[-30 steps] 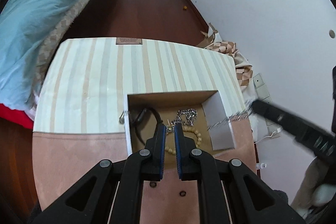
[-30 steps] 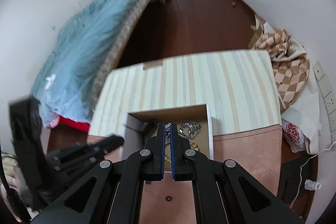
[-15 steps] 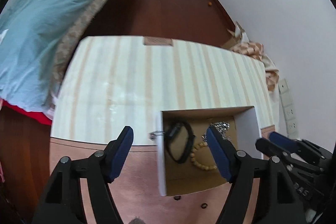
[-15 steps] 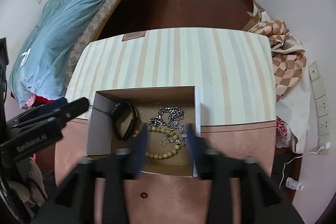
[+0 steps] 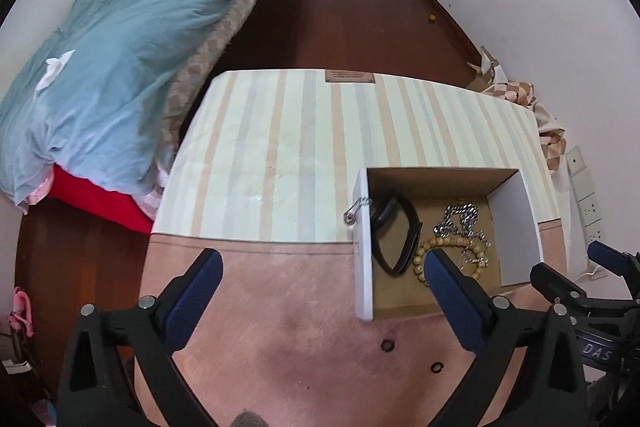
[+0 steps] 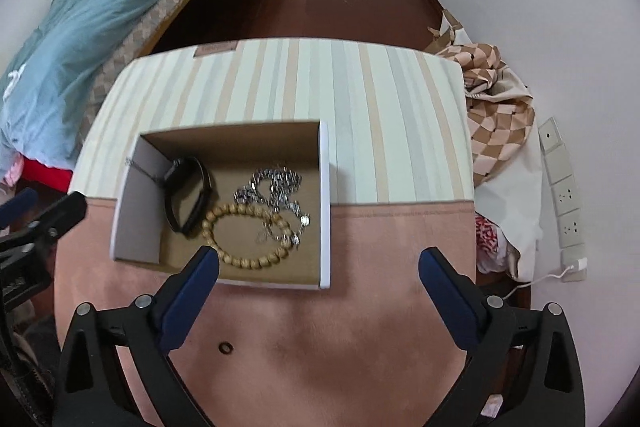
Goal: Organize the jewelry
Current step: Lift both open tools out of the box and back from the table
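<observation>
- Two grippers up over a cloth-covered table (image 6: 400,107), striped on its far half, plain pink on its near half, and neither one is carrying anything.
- Biggest thing on it: an open cardboard box (image 6: 325,203) (image 5: 363,251), white outside and brown inside, straddling the line where stripes meet pink.
- Left gripper (image 5: 320,259) hangs above the pink near edge, jaws spread wide, nothing between them; the box sits off by its right finger.
- Right gripper (image 6: 318,259) hovers over the box's near wall, jaws just as wide, nothing held.
- Inside the box, a black band (image 6: 188,195) (image 5: 396,235) lies by the left wall.
- Next to it a wooden bead bracelet (image 6: 244,227) (image 5: 452,247) lies in a loop on the floor, toward the near wall.
- A silver chain (image 6: 272,187) (image 5: 460,219) is heaped behind the beads, trailing over them.
- A thin silver piece (image 5: 356,209) hangs over the box's left wall; what it is, I can't tell.
- Smallest: two dark rings (image 5: 387,345) on the pink cloth near the front edge, well clear of the box; only one (image 6: 226,347) shows from the right wrist.
</observation>
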The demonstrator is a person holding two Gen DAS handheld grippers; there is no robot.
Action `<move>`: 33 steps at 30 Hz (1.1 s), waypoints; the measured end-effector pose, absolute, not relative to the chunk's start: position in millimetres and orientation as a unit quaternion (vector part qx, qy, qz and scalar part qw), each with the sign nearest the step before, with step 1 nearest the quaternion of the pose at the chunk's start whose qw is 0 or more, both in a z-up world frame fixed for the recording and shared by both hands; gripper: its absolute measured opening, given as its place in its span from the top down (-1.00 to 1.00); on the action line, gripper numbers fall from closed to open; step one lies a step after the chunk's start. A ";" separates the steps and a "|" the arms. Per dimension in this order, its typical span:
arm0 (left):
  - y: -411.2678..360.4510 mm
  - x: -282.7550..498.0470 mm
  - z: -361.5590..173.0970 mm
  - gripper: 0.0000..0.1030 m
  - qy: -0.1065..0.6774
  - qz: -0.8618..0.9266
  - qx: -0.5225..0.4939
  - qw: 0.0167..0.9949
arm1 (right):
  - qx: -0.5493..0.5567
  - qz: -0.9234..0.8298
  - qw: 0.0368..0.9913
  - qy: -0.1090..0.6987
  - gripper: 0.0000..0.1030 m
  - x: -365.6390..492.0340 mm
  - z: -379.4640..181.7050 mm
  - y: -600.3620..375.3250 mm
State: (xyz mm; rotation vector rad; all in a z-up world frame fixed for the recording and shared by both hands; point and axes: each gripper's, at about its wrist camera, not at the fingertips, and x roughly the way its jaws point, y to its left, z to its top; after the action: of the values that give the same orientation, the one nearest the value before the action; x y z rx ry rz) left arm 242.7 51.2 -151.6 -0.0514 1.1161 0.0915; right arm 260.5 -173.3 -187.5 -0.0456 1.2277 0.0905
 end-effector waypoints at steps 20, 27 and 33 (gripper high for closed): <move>36.6 174.0 -101.2 -1.00 0.495 0.058 -0.008 0.867 | -0.017 0.033 0.857 0.514 -0.97 192.0 -120.1 -177.2; 36.4 151.9 -76.7 -1.00 0.479 0.055 -0.012 0.876 | -0.018 0.032 0.874 0.485 -0.97 164.5 -82.4 -180.5; 36.7 136.3 -64.5 -1.00 0.471 0.055 -0.014 0.881 | -0.014 0.038 0.879 0.475 -0.97 149.2 -65.1 -179.9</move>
State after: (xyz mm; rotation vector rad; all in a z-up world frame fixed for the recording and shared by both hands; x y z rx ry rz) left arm 136.3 36.7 -64.5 -0.0299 0.9804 0.1138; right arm 149.2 -179.9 -65.1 -0.0284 0.9907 0.0786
